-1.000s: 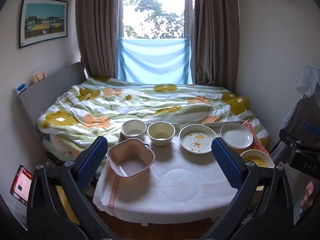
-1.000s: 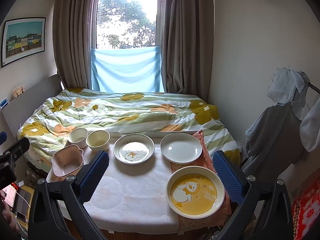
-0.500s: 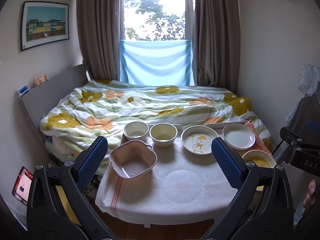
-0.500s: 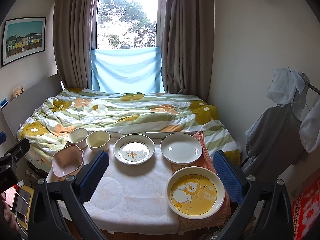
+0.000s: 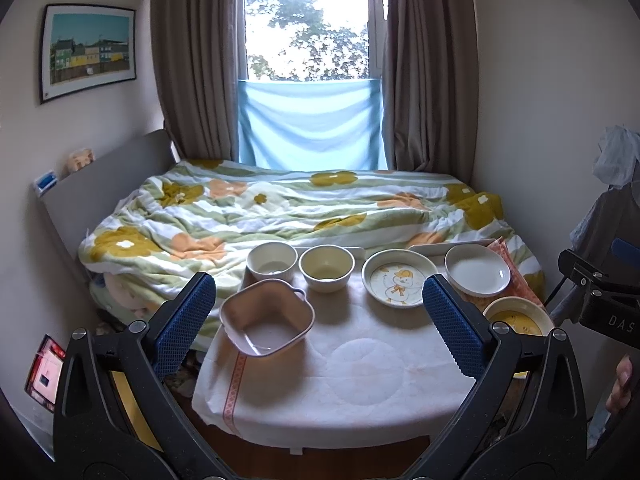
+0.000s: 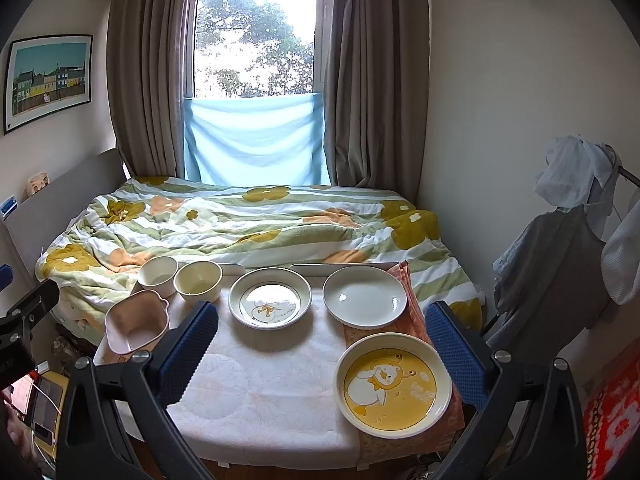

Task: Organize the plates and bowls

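Both grippers hover above the near edge of the cloth-covered table (image 5: 360, 380), jaws spread wide and holding nothing: the left gripper (image 5: 316, 320) and the right gripper (image 6: 320, 344). Along the far edge sit a white bowl (image 5: 272, 261), a cream bowl (image 5: 327, 267), a duck-print plate (image 5: 400, 277) and a plain white plate (image 5: 478, 270). The pink square dish (image 5: 267, 322) sits near the left edge (slightly tilted), the yellow duck plate (image 6: 394, 385) at the near right corner.

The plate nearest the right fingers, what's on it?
A white cartoon duck on a yellow centre with a cream rim; the plate shows best in the right wrist view.
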